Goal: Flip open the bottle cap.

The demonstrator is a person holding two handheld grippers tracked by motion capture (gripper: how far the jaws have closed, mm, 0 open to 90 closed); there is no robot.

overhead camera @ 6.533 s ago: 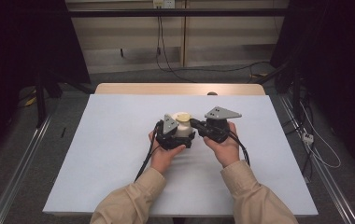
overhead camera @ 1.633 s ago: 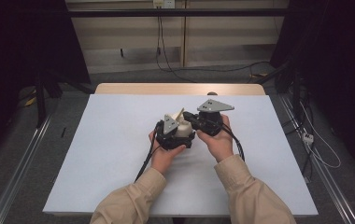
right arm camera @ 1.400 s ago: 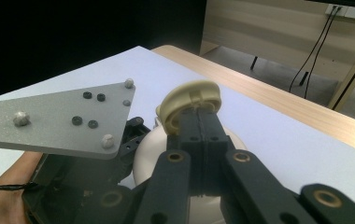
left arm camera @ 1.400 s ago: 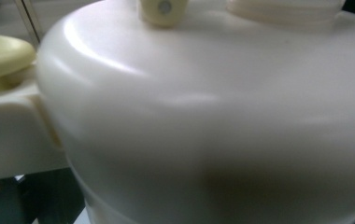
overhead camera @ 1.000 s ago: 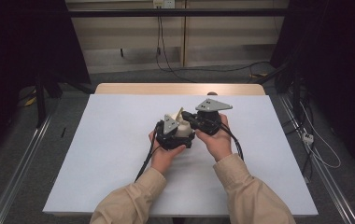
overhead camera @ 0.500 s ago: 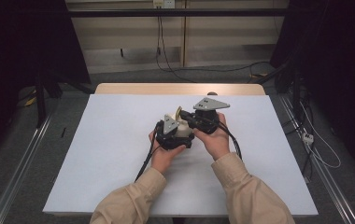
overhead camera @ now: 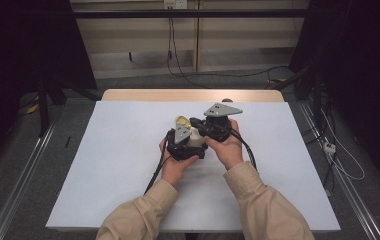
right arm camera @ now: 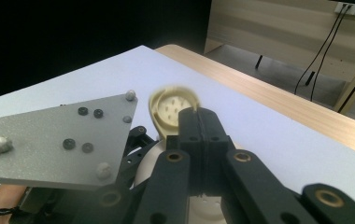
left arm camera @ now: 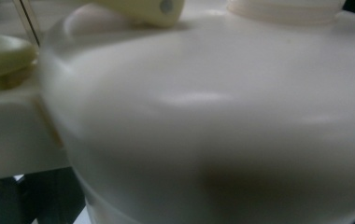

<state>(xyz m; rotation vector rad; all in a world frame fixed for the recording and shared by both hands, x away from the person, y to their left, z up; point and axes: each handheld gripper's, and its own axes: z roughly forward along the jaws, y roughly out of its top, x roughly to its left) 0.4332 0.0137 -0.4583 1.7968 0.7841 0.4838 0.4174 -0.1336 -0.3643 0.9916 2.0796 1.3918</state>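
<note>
So the big change from a few seconds back: the right claw (right arm camera: 198, 113) used to sit off to the right of the cream plastic container (overhead camera: 196, 138), level with it. Now it's come up and over the top. The round lid (right arm camera: 168, 106), the one with little holes on its inside face, now stands tipped up instead of lying flat on the neck. In the last second or so nothing has really shifted, and both hands are parked.

Right claw is squeezed fully shut, with its tips right at the lid's rim. I honestly can't tell if a sliver of the rim is pinched or if it's just nudging it. The lid looks a bit blurry in the right gripper view.

The left claw (overhead camera: 185, 145) is snug against the container mid-counter (overhead camera: 128, 175), and its own camera is jammed right up to the container wall (left arm camera: 213, 116). You can't see the jaws, so I can't tell if it's clamped or just cradling.

My read is that the lid-opening bit is basically done, with the neck exposed. Next up is probably letting go of the lid without it flopping back.
</note>
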